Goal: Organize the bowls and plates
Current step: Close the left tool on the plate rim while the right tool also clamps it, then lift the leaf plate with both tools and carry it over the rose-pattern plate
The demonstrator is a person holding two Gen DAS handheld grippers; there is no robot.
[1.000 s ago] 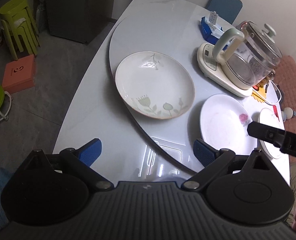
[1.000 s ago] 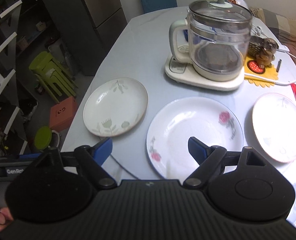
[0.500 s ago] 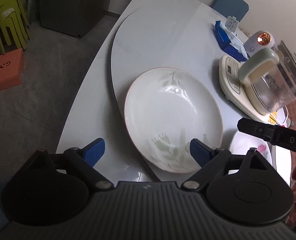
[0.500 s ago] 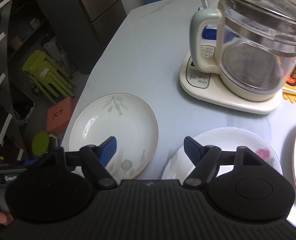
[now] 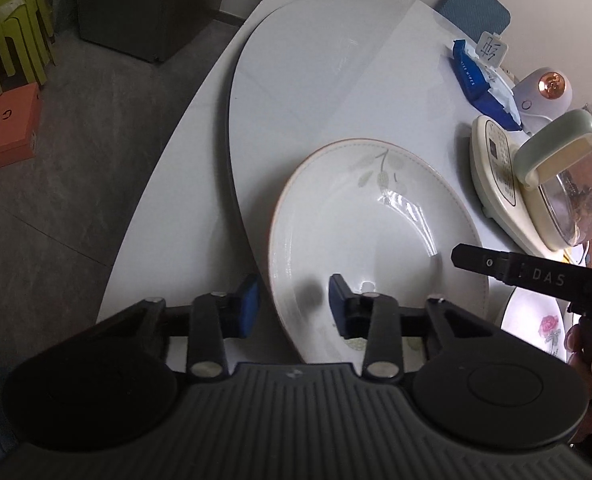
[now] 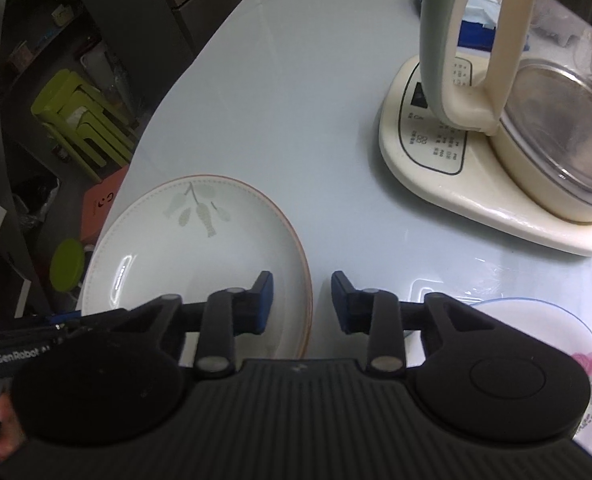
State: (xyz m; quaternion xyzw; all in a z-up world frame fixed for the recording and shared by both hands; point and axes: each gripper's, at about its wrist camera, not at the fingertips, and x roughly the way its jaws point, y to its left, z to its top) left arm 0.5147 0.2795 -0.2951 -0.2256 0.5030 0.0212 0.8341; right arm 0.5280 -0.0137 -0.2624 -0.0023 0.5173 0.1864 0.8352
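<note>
Currently: both grippers straddle opposite rims of the leaf-pattern plate.
Left gripper brackets the near-left rim, right gripper the right rim; both jaws parted, gripping nothing.

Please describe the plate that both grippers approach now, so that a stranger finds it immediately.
On the pale table, look left of the kettle. The leaf plate lies there near the table's edge. Unlike the neighbouring rose plate, it has a brown rim and grey-green leaves.

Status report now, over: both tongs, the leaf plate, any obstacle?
Left tongs open, straddling near rim of leaf plate. Right tongs open, straddling its opposite rim. Plate flat on table. Kettle close by, not blocking.
</note>
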